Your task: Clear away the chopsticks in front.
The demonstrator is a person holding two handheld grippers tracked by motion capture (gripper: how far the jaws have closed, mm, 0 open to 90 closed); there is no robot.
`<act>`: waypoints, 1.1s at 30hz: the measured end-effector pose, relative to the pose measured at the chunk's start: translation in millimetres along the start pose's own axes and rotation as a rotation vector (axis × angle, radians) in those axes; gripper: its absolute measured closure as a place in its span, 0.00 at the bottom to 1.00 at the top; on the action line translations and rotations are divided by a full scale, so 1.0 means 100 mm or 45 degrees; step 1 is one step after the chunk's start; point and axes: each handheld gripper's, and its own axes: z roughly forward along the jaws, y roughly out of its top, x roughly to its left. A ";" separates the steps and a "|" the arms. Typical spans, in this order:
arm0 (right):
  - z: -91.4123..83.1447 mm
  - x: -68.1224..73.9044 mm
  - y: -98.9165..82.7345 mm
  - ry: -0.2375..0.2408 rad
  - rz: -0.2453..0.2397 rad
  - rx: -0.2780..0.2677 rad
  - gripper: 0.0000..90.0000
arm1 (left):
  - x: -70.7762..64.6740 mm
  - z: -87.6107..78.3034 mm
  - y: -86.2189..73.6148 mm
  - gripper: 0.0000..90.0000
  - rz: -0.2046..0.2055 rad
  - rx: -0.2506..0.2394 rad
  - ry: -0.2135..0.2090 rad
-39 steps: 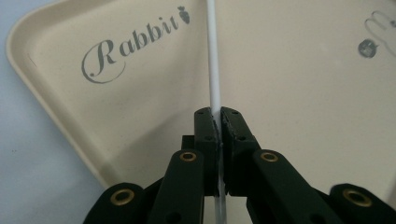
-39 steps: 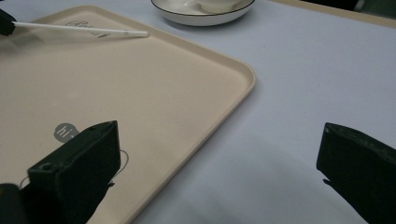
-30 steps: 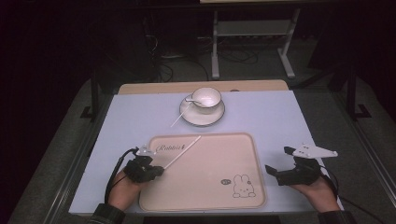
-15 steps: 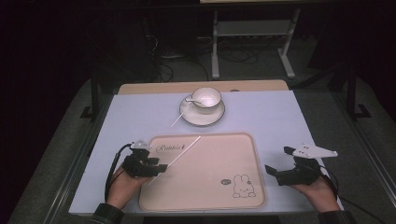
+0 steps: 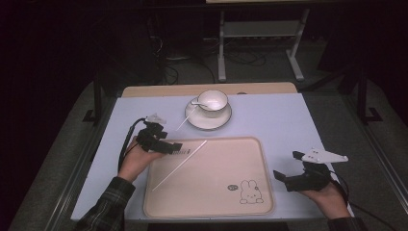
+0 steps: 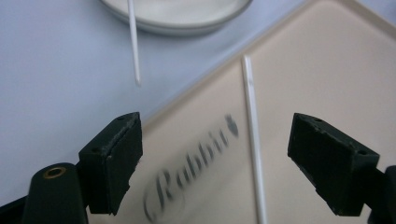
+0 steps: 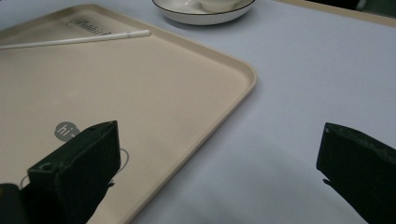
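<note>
Dim room, dark floor and metal stand legs behind; the pale blue surface [image 5: 288, 120] carries everything. On it lies a beige tray [image 5: 226, 163] along the near edge, and a thin white stick [image 5: 179, 165] rests flat on the tray, running diagonally from near the tray's near-left corner up to its far edge beside the "Rabbit" lettering. In the left gripper view the stick [image 6: 252, 130] lies on the tray between the two black jaws but nearer the right one, touched by neither. The left gripper [image 5: 166, 146] hangs over the tray's far-left corner; its jaws have just been opening and stand wide apart, holding nothing. Beyond the tray's far edge, at the middle of the surface's far side, a white cup [image 5: 212, 101] sits on a saucer [image 5: 208, 118], with a second thin white stick [image 5: 185, 120] leaning out over the saucer's rim. The right gripper [image 5: 288, 180] rests off the tray's near-right corner above the bare surface, jaws spread wide and empty.
</note>
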 end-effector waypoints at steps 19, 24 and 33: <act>0.00 0.00 -0.01 0.012 -0.001 -0.003 0.00 | 0.42 0.71 0.74 0.49 0.057 -0.023 0.081; 0.00 0.01 -0.01 0.022 -0.007 -0.003 0.00 | 0.47 0.90 0.82 0.60 0.081 -0.001 0.128; -0.01 0.01 -0.01 0.025 -0.006 -0.007 0.00 | 0.51 1.13 0.87 0.74 0.068 0.016 0.171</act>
